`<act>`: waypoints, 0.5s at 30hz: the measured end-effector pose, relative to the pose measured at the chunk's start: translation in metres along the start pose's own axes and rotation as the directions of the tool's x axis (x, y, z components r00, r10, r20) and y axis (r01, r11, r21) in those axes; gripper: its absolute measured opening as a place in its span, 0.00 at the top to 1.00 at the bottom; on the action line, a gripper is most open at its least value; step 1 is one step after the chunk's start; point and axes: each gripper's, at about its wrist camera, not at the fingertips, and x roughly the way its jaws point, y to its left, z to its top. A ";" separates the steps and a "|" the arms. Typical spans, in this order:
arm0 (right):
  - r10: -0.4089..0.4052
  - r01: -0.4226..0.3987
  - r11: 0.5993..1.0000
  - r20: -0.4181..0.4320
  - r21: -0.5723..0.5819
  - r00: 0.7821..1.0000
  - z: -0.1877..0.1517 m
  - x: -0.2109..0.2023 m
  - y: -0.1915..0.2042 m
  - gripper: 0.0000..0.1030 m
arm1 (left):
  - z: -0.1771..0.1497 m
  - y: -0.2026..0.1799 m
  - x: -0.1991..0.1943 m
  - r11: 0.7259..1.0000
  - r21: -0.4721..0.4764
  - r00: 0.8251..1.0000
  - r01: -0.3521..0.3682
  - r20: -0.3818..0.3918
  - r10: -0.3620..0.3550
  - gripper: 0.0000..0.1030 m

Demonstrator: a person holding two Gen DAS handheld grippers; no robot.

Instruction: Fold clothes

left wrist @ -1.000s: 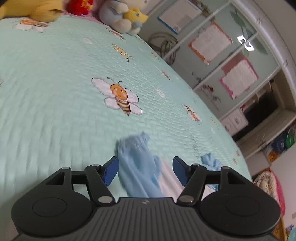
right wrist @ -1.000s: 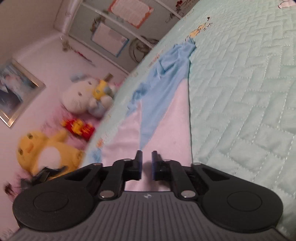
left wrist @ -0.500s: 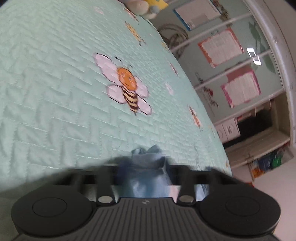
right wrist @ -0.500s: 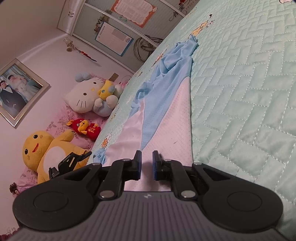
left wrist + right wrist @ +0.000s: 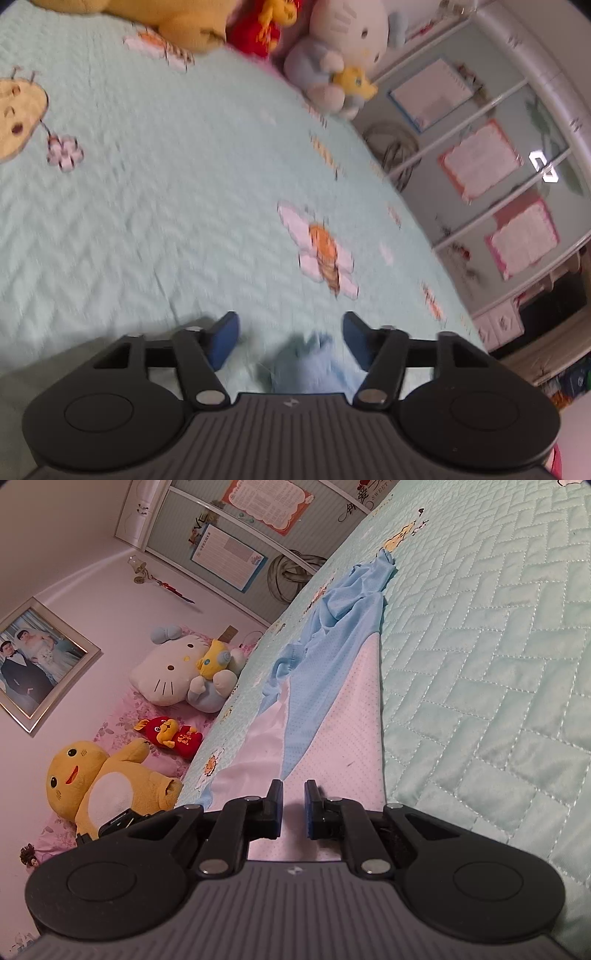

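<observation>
A white and light-blue shirt (image 5: 332, 716) lies stretched along the mint quilted bedspread (image 5: 480, 664). Its blue sleeve (image 5: 369, 579) is bunched at the far end. My right gripper (image 5: 293, 805) sits at the shirt's near end, its jaws nearly together and pinching the white fabric. In the blurred left wrist view my left gripper (image 5: 291, 332) hangs over a crumpled blue piece of the shirt (image 5: 306, 363). Its jaws are opening wide. The blue cloth lies low between them, and the pads (image 5: 225, 339) do not press on it.
Plush toys line the head of the bed: a white cat (image 5: 173, 675), a yellow one (image 5: 107, 786) and a small red one (image 5: 170, 734). A wardrobe with paper sheets (image 5: 480, 166) stands past the bed's edge. Bee patches (image 5: 321, 254) dot the bedspread (image 5: 147, 221).
Half a second ago the left jaws had closed around the blue cloth. Now they stand apart, and that view has swung up toward the plush toys. The right gripper has stayed put.
</observation>
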 end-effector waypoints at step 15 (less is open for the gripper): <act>0.015 -0.015 1.000 0.001 0.013 1.000 0.001 0.000 -0.003 0.89 | 0.010 -0.034 0.076 0.951 0.304 0.967 0.058 -0.254 0.023 0.84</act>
